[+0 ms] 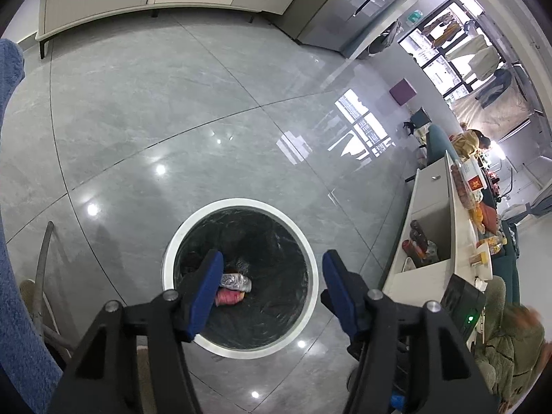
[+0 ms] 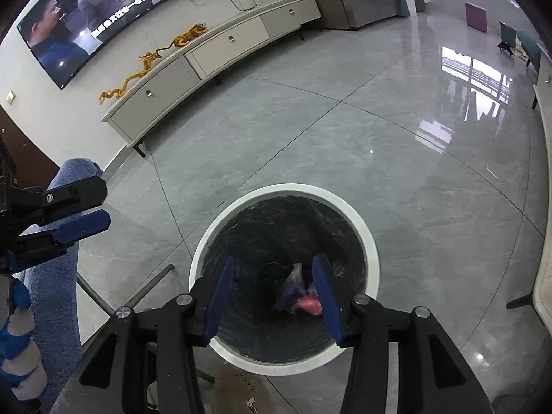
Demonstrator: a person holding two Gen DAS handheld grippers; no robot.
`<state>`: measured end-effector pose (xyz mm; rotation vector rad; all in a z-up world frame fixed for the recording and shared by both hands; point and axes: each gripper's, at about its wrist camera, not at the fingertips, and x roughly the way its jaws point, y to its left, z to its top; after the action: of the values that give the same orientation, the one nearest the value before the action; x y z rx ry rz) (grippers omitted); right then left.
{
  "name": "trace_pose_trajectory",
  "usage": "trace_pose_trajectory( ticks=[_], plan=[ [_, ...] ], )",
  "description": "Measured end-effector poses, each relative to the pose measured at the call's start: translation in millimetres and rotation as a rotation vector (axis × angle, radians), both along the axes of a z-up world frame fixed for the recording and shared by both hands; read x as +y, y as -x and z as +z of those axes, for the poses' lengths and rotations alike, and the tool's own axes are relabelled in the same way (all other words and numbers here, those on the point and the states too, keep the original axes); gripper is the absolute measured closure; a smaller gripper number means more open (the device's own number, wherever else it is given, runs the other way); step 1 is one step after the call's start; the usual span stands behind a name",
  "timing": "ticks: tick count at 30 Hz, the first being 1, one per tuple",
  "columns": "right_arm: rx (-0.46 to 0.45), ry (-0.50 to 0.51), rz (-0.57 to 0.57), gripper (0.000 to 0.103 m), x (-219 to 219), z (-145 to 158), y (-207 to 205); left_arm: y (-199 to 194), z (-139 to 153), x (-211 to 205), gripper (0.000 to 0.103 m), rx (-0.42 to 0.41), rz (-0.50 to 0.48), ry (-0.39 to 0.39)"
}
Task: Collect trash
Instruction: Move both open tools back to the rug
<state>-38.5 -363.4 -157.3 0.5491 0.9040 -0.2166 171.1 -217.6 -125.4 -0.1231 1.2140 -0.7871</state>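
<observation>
right wrist view: the right claw (image 2: 272, 296) hangs straight over the mouth of the round waste bin (image 2: 371, 241), its blue pads wide apart and nothing between them. below the gap, blurred and seemingly loose in the air or just landing, is a crumpled bit of trash (image 2: 303, 296), pink with pale purple plastic; the blur suggests it is dropping, though that is a judgement. placing the claw above the centre of the opening makes sense, since whatever is let go there falls into the black liner bag (image 2: 283, 227) and not on the floor (image 2: 345, 131).

the left wrist view shows the left claw (image 1: 272, 293) likewise spread open and empty, poised above the same bin, which it sees lower down. at the bottom of the liner lie a crushed clear plastic bottle (image 1: 236, 281) and a pink wrapper (image 1: 229, 297), touching each other. in the right wrist view the left claw appears at the far left edge, beside a blue towel-like cloth (image 2: 74, 172).

further out stand a long low tv cabinet (image 2: 214, 45) with yellow toy figures (image 2: 186, 38) and the television (image 2: 103, 10) above.
</observation>
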Motion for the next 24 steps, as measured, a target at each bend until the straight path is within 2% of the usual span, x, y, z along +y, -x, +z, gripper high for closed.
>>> trace_pose_trajectory(
  ticks=[5, 12, 16, 19, 24],
  plan=[
    [-0.031, 0.005, -0.022, 0.056, -2.4, 18.0, 15.1, 18.6, 25.3, 6.5, 0.045, -0.056, -0.004, 0.000],
    [-0.127, 0.004, -0.025, 0.055, 7.8, 60.9, 43.5, 53.8, 80.0, 46.3, 0.045, -0.221, 0.044, -0.001],
    [-0.192, 0.032, 0.000, 0.054, 23.6, 92.6, 56.8, 72.0, 108.5, 89.5, 0.044, -0.304, 0.110, 0.001],
    [-0.242, 0.057, 0.024, 0.053, 37.9, 119.8, 63.2, 88.2, 132.1, 128.8, 0.037, -0.369, 0.159, 0.013],
    [-0.324, 0.089, 0.066, 0.052, 65.9, 159.8, 73.6, 117.0, 164.5, 205.8, 0.037, -0.473, 0.228, 0.016]
  ],
)
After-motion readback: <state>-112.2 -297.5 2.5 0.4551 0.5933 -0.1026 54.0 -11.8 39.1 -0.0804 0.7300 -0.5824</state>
